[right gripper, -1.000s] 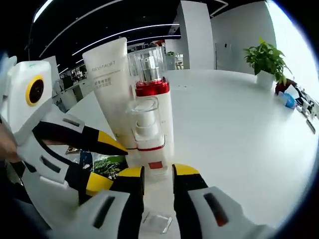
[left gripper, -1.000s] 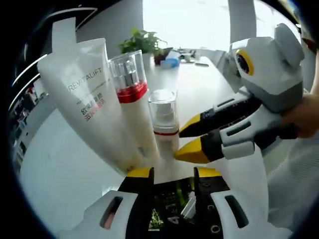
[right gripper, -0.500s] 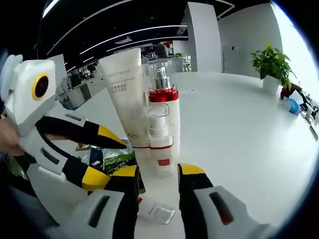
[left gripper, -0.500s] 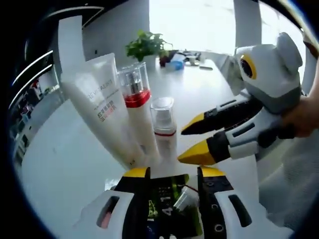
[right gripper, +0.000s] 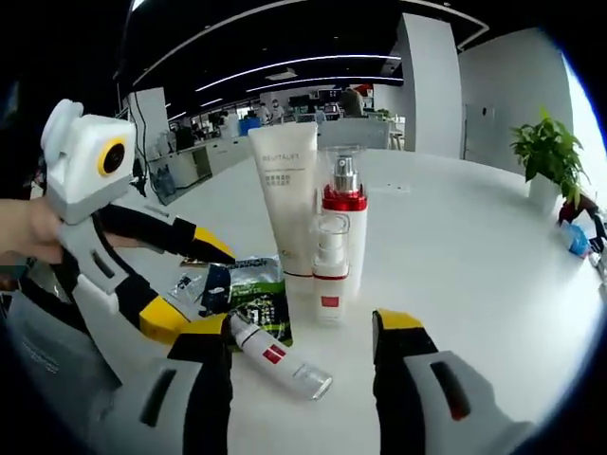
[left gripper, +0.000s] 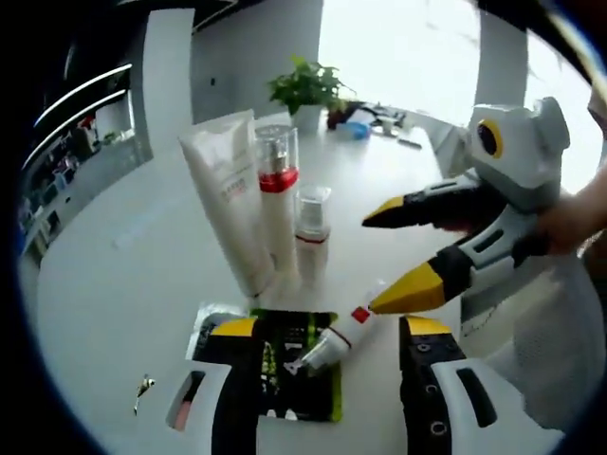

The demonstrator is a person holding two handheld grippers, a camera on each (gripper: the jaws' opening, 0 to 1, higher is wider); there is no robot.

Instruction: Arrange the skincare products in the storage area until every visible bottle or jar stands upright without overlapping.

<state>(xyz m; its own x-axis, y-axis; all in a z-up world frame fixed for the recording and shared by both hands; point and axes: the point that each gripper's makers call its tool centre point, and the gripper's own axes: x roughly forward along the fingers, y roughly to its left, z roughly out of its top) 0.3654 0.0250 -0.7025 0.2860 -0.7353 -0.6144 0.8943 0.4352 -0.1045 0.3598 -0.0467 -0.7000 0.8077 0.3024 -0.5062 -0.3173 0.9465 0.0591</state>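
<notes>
A white tube [left gripper: 228,185] stands upright on the white table. A tall bottle with a red band [left gripper: 275,204] and a small clear-capped bottle [left gripper: 310,232] stand right beside it. The same tube [right gripper: 287,204], tall bottle [right gripper: 343,223] and small bottle [right gripper: 329,280] appear in the right gripper view. Another small white bottle [left gripper: 337,341] lies on its side, partly over a dark sachet [left gripper: 299,384]. My left gripper [left gripper: 327,332] is open just in front of this lying bottle [right gripper: 275,355]. My right gripper [right gripper: 303,327] is open too, close behind it.
The right gripper [left gripper: 394,256] reaches in from the right, held by a hand, and the left gripper [right gripper: 194,284] comes in from the left over the sachet [right gripper: 251,299]. A potted plant [left gripper: 305,85] stands at the table's far end. A small scrap [left gripper: 142,384] lies nearby.
Both views have drawn back from the standing products, so the lying bottle and sachet show more fully. Both grippers' jaws have spread wider.
</notes>
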